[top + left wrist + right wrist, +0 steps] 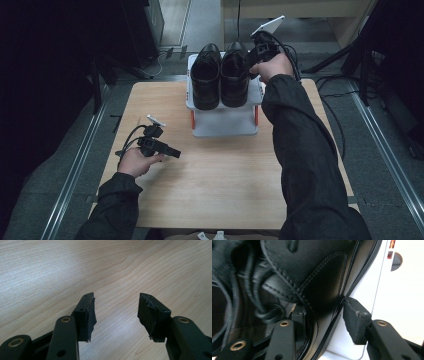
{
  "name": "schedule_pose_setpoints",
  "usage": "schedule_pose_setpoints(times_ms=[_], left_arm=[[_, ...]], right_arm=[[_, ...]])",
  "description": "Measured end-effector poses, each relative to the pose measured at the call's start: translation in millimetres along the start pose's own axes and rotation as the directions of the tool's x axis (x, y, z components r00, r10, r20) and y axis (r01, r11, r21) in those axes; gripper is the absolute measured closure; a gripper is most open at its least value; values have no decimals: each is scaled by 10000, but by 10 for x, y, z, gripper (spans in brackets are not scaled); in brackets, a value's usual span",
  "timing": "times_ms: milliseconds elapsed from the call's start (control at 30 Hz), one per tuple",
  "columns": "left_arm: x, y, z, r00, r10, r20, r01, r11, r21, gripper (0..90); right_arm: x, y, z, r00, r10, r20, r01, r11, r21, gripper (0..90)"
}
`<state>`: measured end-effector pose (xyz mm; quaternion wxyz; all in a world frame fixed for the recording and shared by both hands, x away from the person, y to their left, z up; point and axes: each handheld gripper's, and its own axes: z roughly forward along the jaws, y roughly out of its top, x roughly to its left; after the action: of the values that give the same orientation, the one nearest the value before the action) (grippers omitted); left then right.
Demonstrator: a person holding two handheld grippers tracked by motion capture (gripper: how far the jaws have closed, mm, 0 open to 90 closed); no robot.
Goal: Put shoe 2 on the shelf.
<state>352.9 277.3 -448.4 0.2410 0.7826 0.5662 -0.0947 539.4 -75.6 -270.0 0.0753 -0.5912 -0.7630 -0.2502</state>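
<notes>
The right hand-held gripper (254,54) is reached out to the far end of the desk (225,185), at the right shoe (235,75) of a black leather pair sitting on top of a small white rack (225,122). In the right gripper view its jaws straddle the shoe's side wall: one pad (356,321) sits outside against the sole edge, the other jaw is tucked inside the opening by the laces (265,312). The jaws are narrowed around the leather, though whether they are truly clamped on it is hard to judge from this close. The left shoe (205,77) stands just beyond the gripped one, touching it.

The left hand-held gripper (172,152) is held low over the bare desk, well short of the rack — its jaws spread wide apart with nothing between them, only wood grain (115,272) beneath.

A small orange mark on the rack (392,243) beside the right hand-held gripper is too blurred to read.
</notes>
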Motion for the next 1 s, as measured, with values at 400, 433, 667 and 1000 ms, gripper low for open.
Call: schedule_pose_setpoints(times_ms=[400,433,667,1000], left_arm=[[20,-7,-5,10000,-18,-34,18,10000,8,472],[20,-7,-2,10000,-26,-42,26,10000,20,472],[29,-12,7,9999,-38,-152,39,9999,100,471],[42,-17,42,9998,-48,-184,52,9998,176,470]], right_arm=[[-111,-47,-345,9984,-100,-560,87,9997,-236,529],[-131,-56,-375,9975,-63,-703,43,9996,-282,534],[-263,-136,-497,9984,-331,-452,315,9989,-346,527],[-627,-333,-359,9977,-437,-521,418,9984,-369,512]])
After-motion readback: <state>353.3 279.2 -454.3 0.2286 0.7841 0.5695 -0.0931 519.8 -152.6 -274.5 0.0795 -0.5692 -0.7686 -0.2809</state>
